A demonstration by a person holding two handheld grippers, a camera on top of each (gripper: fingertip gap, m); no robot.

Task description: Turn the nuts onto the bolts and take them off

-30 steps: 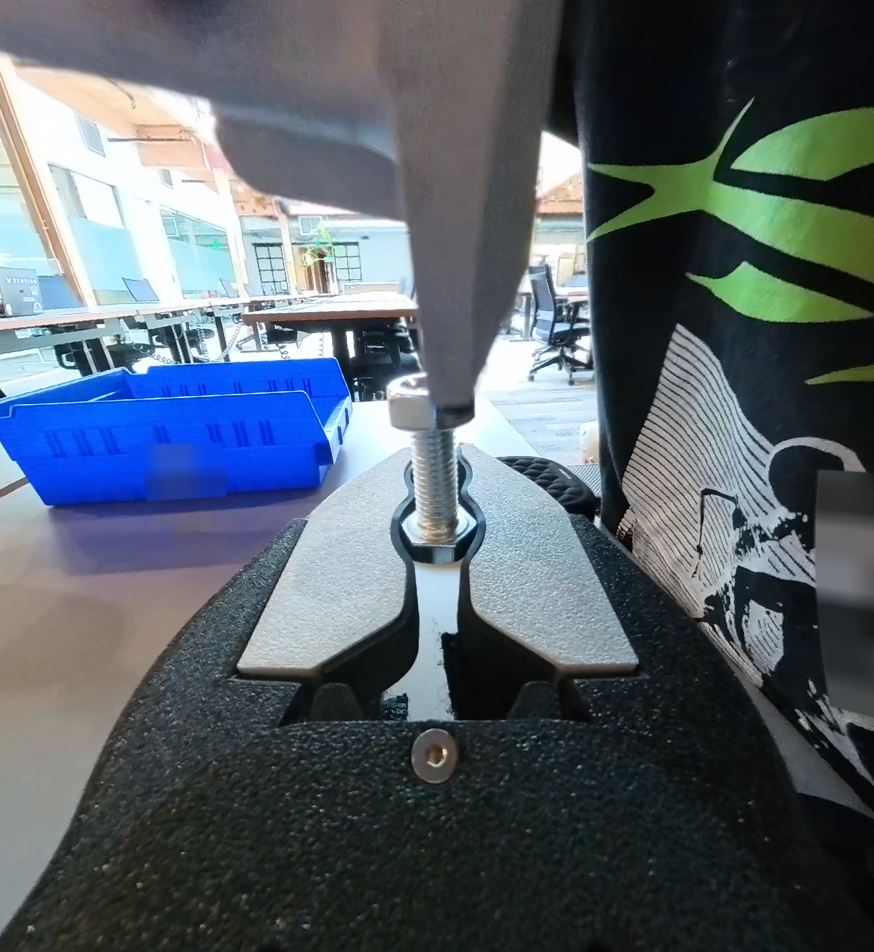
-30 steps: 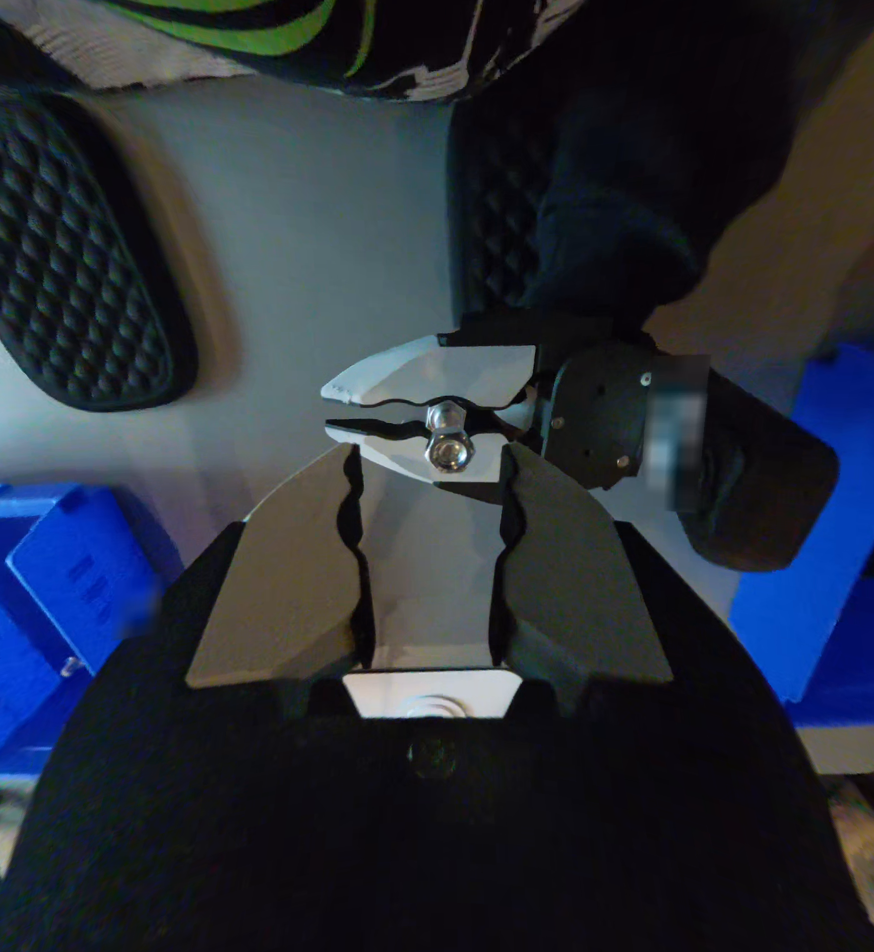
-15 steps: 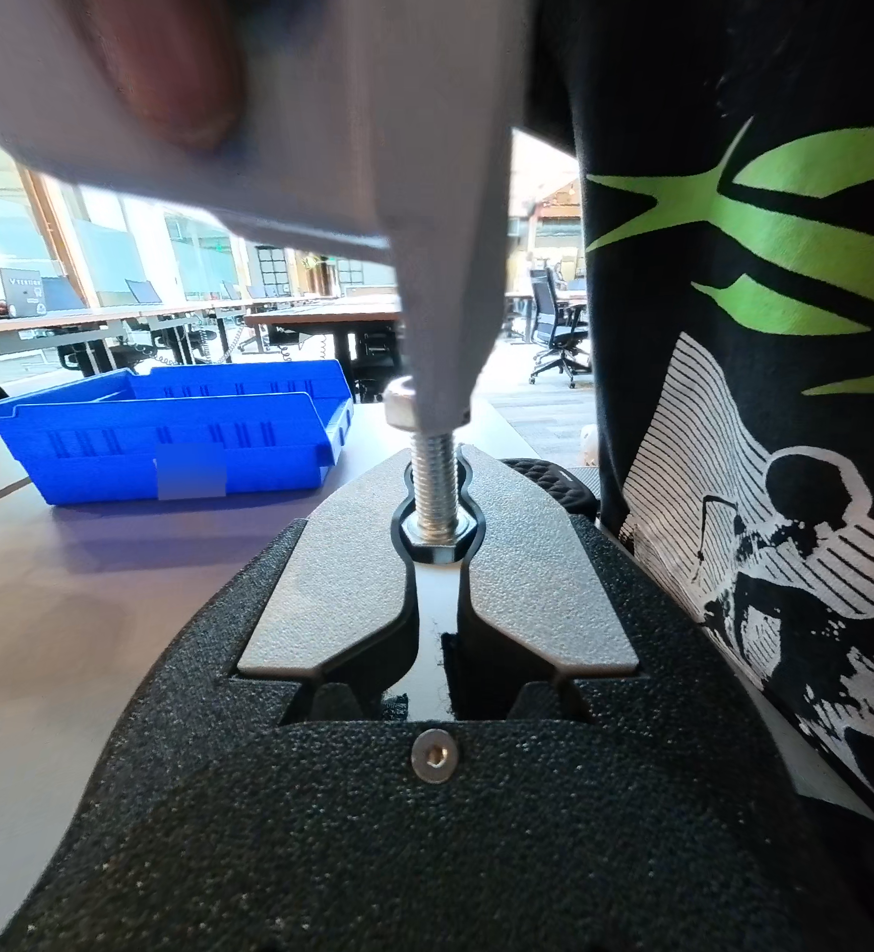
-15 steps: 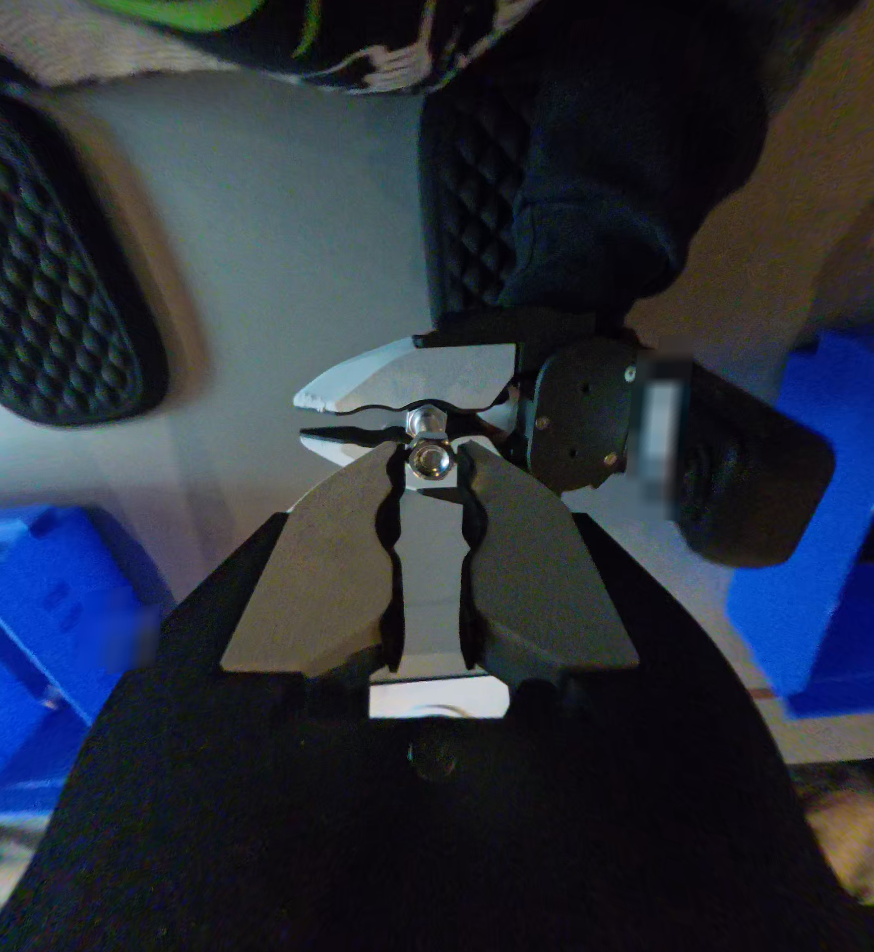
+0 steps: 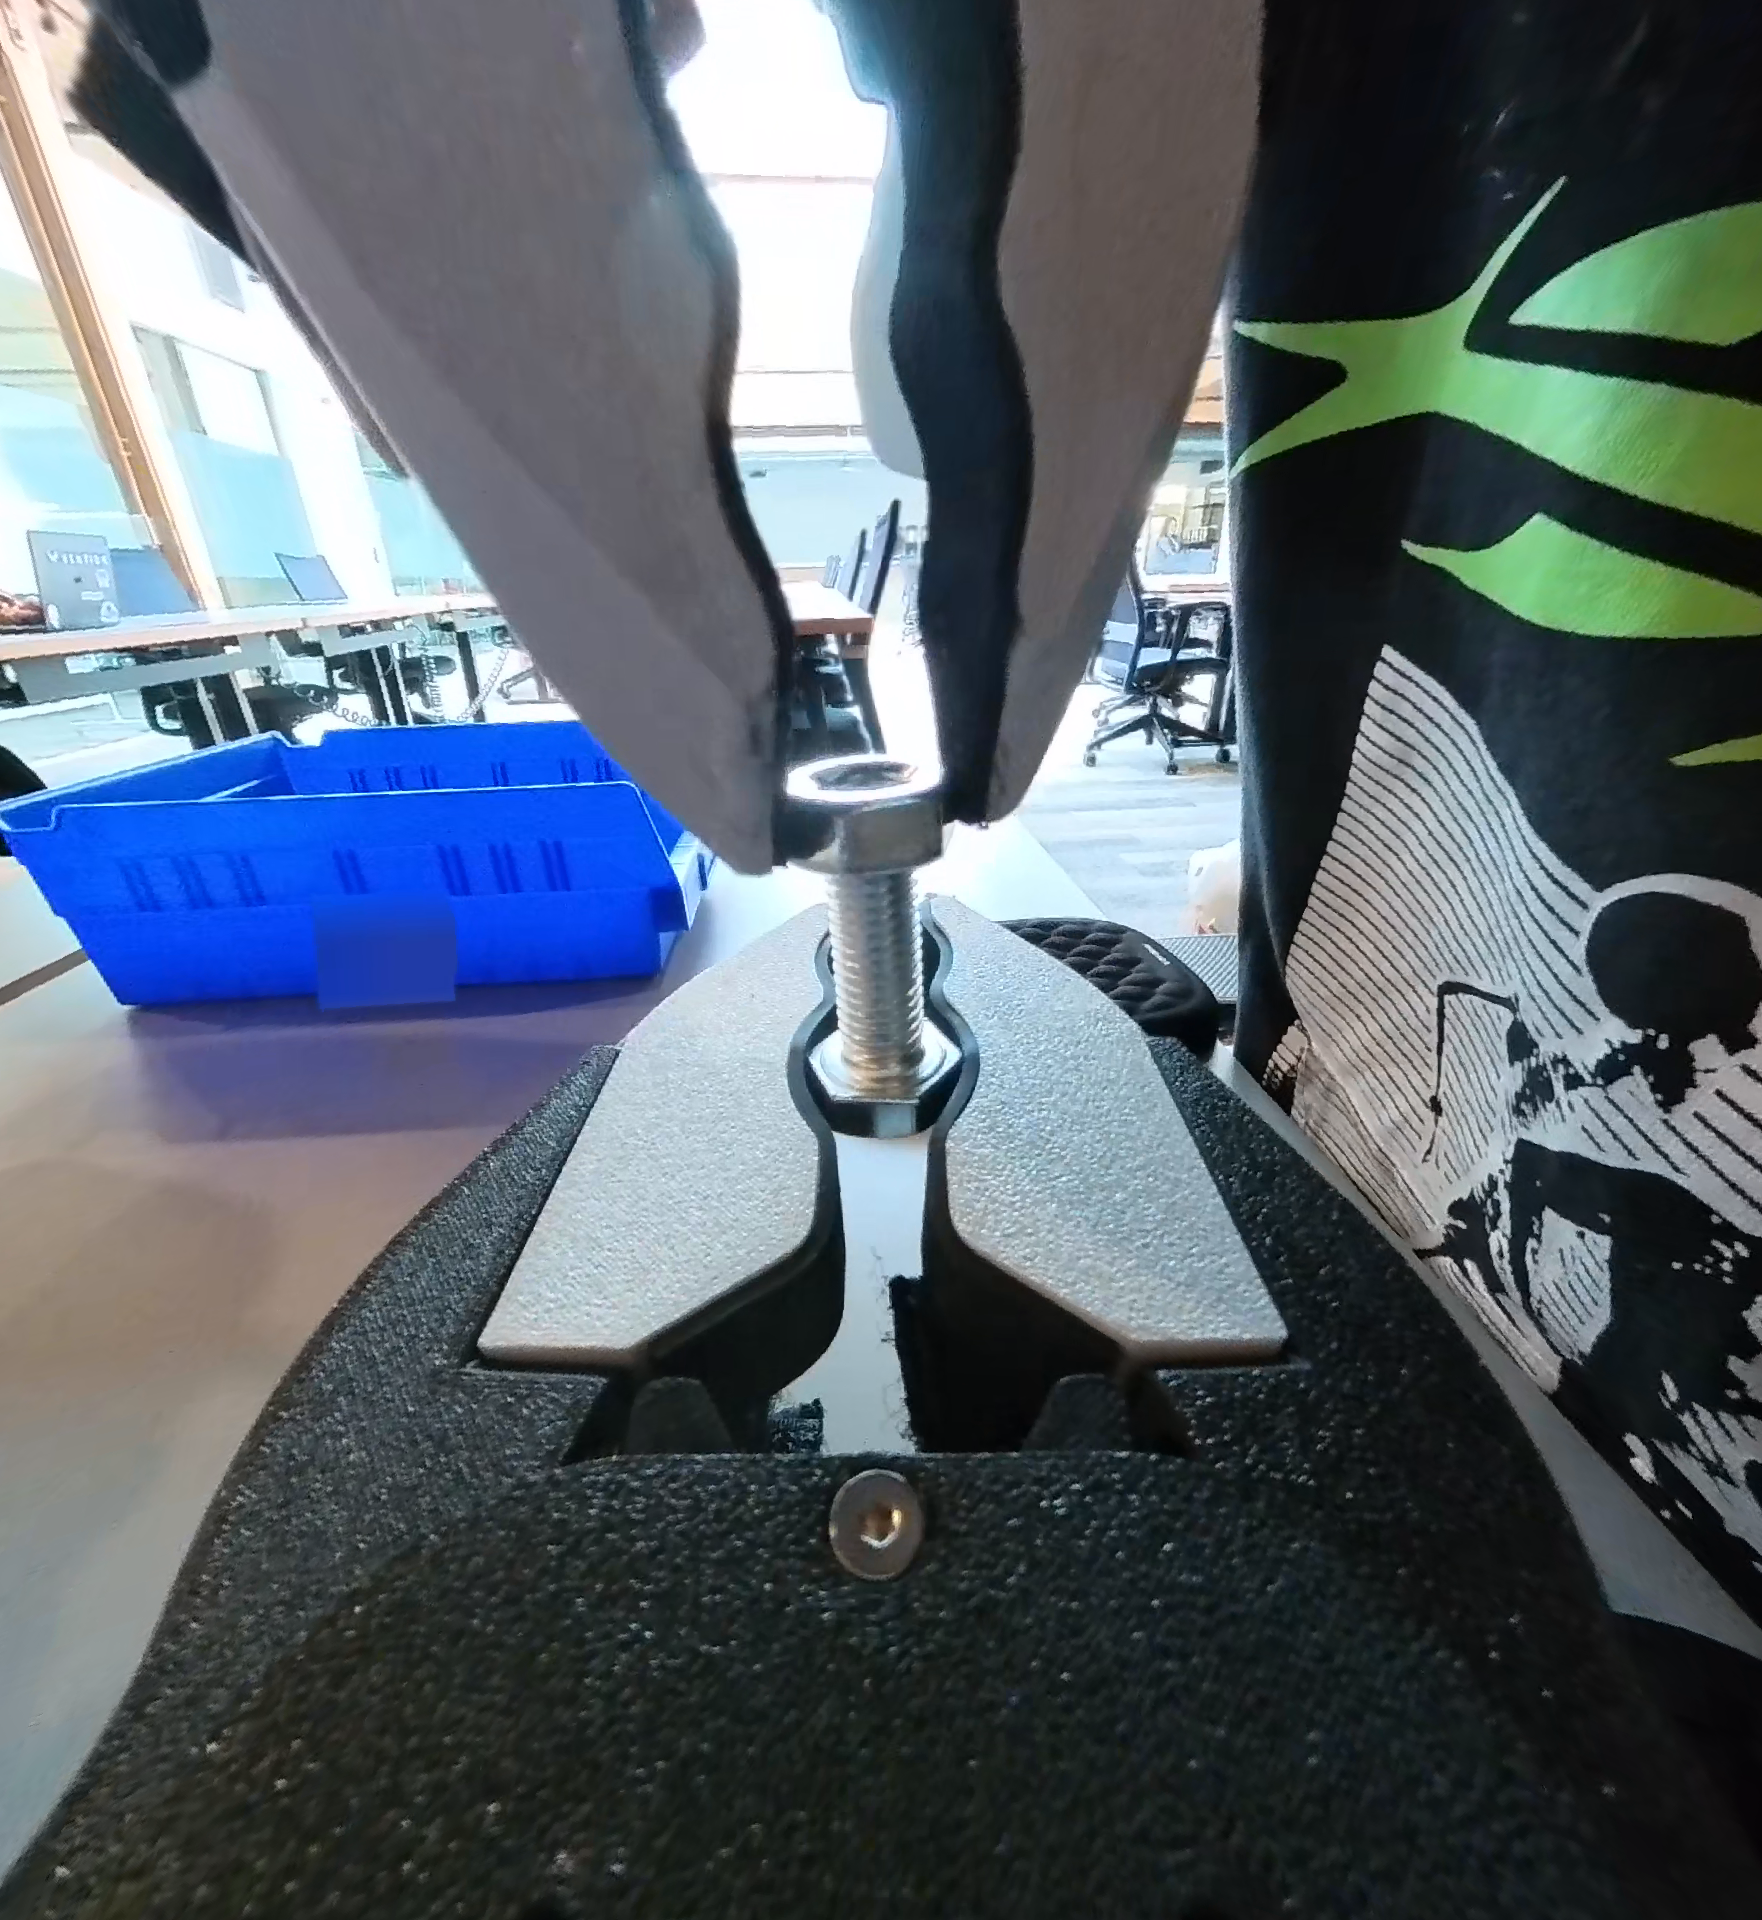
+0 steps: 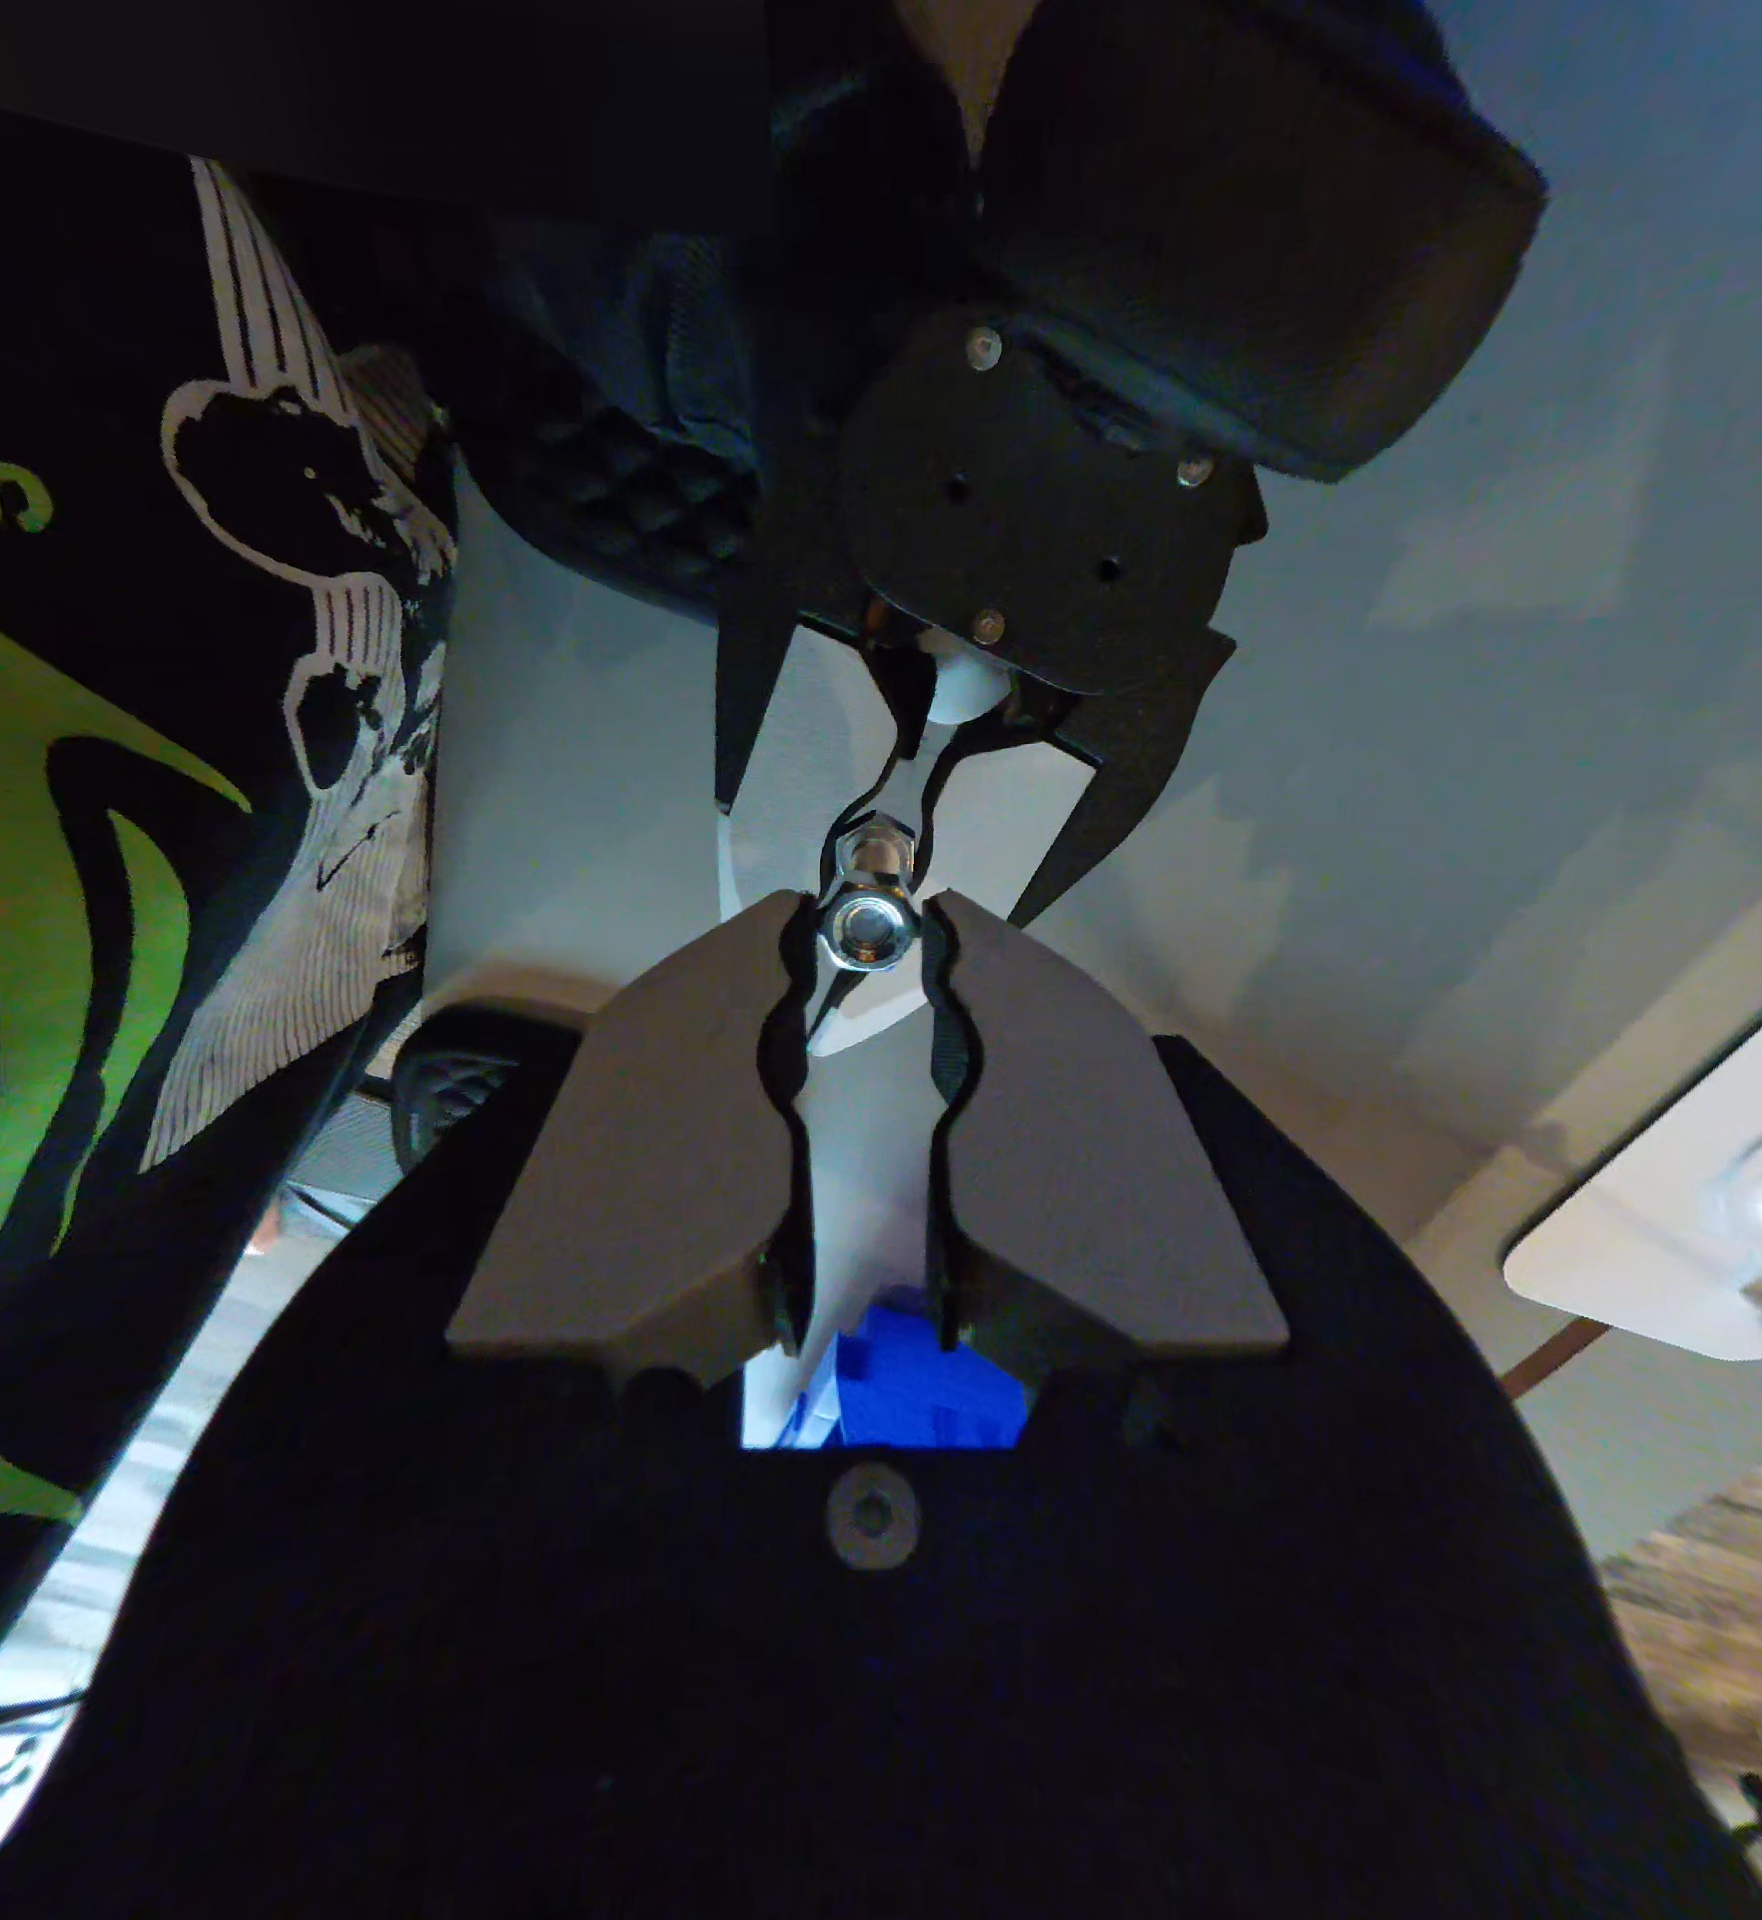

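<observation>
My left gripper (image 5: 879, 935) is shut on the hex head of a silver bolt (image 5: 872, 966) and holds it upright, thread pointing up. A silver nut (image 5: 861, 821) sits at the top end of the thread. My right gripper (image 5: 861, 831) comes down from above and is shut on that nut. In the right wrist view my right gripper (image 6: 866, 914) looks down the bolt's axis onto the nut (image 6: 866, 928). The left gripper (image 6: 872, 847) clamps the bolt head just beyond it.
A blue plastic bin (image 5: 357, 883) stands on the pale table (image 5: 129, 1195) at the left. A black mesh pad (image 5: 1116, 956) lies behind the gripper. A person's black shirt with green print (image 5: 1531, 727) fills the right side. Left tips to right tips: about 6 centimeters.
My right gripper was open over the bolt's end; it has closed on the nut and turned about a quarter turn around the bolt. The left gripper has stayed still.
</observation>
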